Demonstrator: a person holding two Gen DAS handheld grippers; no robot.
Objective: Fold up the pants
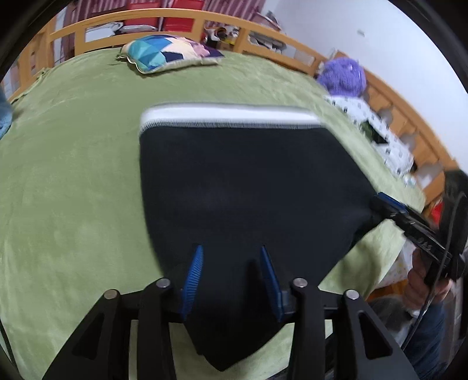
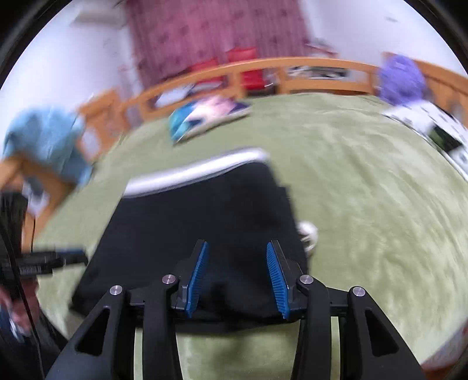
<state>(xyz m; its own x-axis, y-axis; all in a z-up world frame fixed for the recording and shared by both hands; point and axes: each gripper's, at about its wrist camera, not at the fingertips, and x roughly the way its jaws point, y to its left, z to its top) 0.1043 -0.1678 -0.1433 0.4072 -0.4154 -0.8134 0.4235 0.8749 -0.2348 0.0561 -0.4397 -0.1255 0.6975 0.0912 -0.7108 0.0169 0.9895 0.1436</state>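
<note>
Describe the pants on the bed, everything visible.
The pants are black, soft-looking fabric with a white elastic waistband at the far end. They lie mostly flat on the green blanket, near end bunched. The left tool and right tool both stand open over that end; whether either touches the cloth is unclear.

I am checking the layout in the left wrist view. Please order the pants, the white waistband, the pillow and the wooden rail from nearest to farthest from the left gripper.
1. Pants: dark cloth between the fingers of the left gripper.
2. Waistband: the pants' far edge.
3. Pillow: beyond, on the green blanket.
4. Rail: behind the pillow, at the bed's far end.
</note>
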